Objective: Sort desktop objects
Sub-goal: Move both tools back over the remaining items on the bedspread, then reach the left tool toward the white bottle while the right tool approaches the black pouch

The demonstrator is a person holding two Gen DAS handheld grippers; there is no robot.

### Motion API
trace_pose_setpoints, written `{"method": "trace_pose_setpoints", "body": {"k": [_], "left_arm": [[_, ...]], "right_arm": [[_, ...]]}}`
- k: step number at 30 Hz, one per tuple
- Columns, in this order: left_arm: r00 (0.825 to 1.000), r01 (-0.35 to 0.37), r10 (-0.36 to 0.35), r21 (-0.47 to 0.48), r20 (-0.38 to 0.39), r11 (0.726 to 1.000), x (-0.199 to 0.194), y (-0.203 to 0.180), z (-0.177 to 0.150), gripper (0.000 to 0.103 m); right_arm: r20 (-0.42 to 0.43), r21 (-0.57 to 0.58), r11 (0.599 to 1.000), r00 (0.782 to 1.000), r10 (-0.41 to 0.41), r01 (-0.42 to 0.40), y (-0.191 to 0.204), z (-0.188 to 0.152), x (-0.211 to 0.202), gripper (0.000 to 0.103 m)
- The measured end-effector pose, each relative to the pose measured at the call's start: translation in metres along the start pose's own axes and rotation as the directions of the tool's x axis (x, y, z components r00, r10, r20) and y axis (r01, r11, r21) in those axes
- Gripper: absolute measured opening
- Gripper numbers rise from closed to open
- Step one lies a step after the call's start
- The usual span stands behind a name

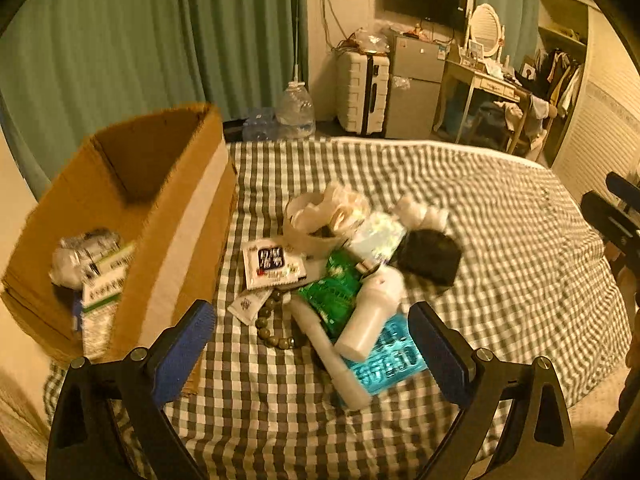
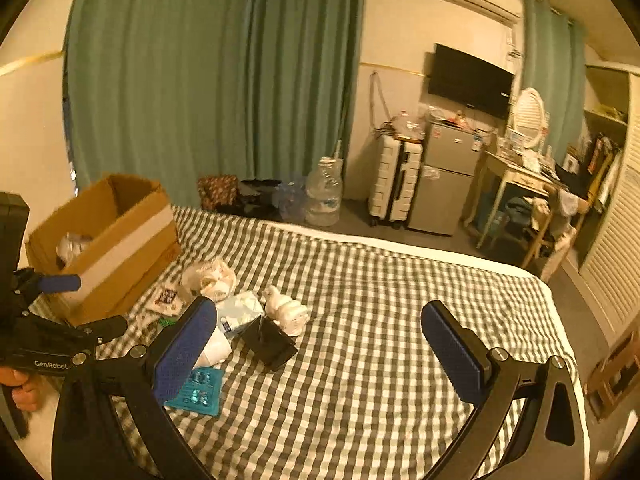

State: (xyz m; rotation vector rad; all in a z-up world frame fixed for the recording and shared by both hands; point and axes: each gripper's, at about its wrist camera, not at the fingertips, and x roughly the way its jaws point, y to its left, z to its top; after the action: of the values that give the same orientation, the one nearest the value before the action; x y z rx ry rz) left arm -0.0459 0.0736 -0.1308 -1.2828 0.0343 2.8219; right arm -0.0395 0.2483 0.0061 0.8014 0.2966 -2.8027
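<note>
A pile of small objects lies on the checked bed cover (image 1: 480,208). In it are a white bottle (image 1: 372,312), a white tube (image 1: 332,356), a teal blister pack (image 1: 392,360), a green packet (image 1: 336,292), a bead bracelet (image 1: 272,330), a printed sachet (image 1: 272,262), a black pouch (image 1: 430,256) and a tissue pack (image 1: 376,234). My left gripper (image 1: 312,344) hangs open just above the near side of the pile, holding nothing. To its left a cardboard box (image 1: 132,208) holds a green-and-white medicine box (image 1: 104,284). My right gripper (image 2: 320,344) is open and empty, right of the black pouch (image 2: 268,344).
A white plastic bag (image 1: 324,216) and a white figurine (image 1: 420,212) lie at the pile's far side. Beyond the bed stand a water jug (image 2: 324,196), a white suitcase (image 2: 394,182), a small fridge (image 2: 444,180) and a dressing table (image 2: 520,184). Bare cover stretches right.
</note>
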Motion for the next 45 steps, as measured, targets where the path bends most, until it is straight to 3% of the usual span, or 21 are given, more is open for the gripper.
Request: {"method": "trace_pose_setpoints", "body": {"k": [3,9,15,23,27,29,32,36,37,39,41,45], "left_arm": [[0.999,0.024,-0.024,-0.017,-0.022,1.0,0.015,0.005,-0.009,0.097],[0.995,0.053,-0.053,0.003,-0.087,0.999,0.04,-0.003,-0.018,0.092],[0.974,0.053,-0.062,-0.045,-0.219,0.998,0.078,0.007,-0.033,0.084],[0.948,0.098,-0.104,-0.036,-0.302,0.995,0.095,0.003,-0.04,0.079],[0.933,0.125,-0.135,-0.052,-0.333,0.991,0.102,0.005,-0.041,0.077],[0.93,0.143,-0.152,-0.052,-0.336,0.988,0.101,0.003,-0.042,0.069],[0.927,0.173,-0.177,-0.043,-0.33,0.984,0.097,0.0,-0.043,0.052],[0.921,0.194,-0.201,-0.055,-0.333,0.979,0.094,0.004,-0.045,0.039],[0.923,0.188,-0.198,-0.06,-0.331,0.98,0.093,0.006,-0.045,0.03],[0.921,0.192,-0.209,-0.083,-0.33,0.978,0.089,0.011,-0.046,0.023],[0.917,0.202,-0.224,-0.099,-0.331,0.974,0.088,0.015,-0.047,0.016],[0.919,0.212,-0.224,-0.073,-0.323,0.975,0.083,0.013,-0.047,0.011]], "right_arm": [[-0.012,-0.056,0.998,0.999,-0.036,0.035,0.012,-0.007,0.021,0.103],[-0.072,-0.082,0.995,0.997,0.043,-0.048,0.019,-0.012,0.066,0.103],[-0.152,-0.122,0.983,0.981,0.119,-0.138,0.031,-0.029,0.106,0.102],[-0.232,-0.19,0.967,0.965,0.124,-0.17,0.055,-0.044,0.152,0.102],[-0.304,-0.197,0.962,0.945,0.123,-0.189,0.061,-0.06,0.171,0.102],[-0.323,-0.196,0.959,0.937,0.136,-0.206,0.063,-0.066,0.175,0.102],[-0.33,-0.19,0.963,0.937,0.119,-0.19,0.06,-0.068,0.176,0.096],[-0.303,-0.176,0.971,0.947,0.104,-0.163,0.06,-0.066,0.173,0.092],[-0.302,-0.173,0.971,0.947,0.108,-0.166,0.061,-0.066,0.172,0.091],[-0.314,-0.179,0.969,0.943,0.109,-0.171,0.065,-0.066,0.171,0.06],[-0.335,-0.182,0.967,0.936,0.108,-0.177,0.068,-0.067,0.171,0.054],[-0.348,-0.151,0.97,0.929,0.13,-0.192,0.068,-0.065,0.165,0.051]]}}
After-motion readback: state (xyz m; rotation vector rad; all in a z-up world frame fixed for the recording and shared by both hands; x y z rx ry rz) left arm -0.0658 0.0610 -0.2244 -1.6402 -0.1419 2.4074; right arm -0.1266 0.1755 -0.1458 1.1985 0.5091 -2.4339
